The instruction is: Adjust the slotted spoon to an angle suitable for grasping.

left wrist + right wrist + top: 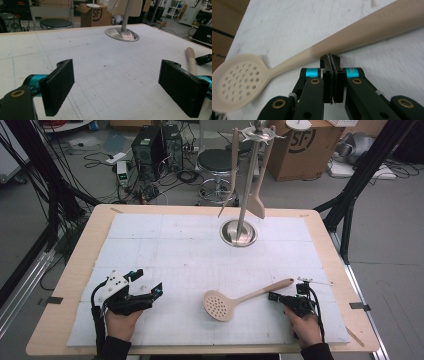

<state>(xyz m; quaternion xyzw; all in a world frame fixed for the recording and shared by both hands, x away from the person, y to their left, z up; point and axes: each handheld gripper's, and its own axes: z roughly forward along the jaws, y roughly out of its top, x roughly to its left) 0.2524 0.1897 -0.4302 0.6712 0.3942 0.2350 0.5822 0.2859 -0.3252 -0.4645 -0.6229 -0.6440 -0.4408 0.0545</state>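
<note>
Right gripper, jaws pressed together on nothing, tips just beside the slotted spoon's handle.

Whether the tips touch the handle is hard to tell. Left gripper rests wide open, well apart. One spoon lies on the white mat; two utensils hang on the rack.

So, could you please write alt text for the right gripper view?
A beige slotted spoon lies on a white mat, its long handle running up to the right. The right gripper, jaws shut with nothing between them, points at the handle from just below.
</note>
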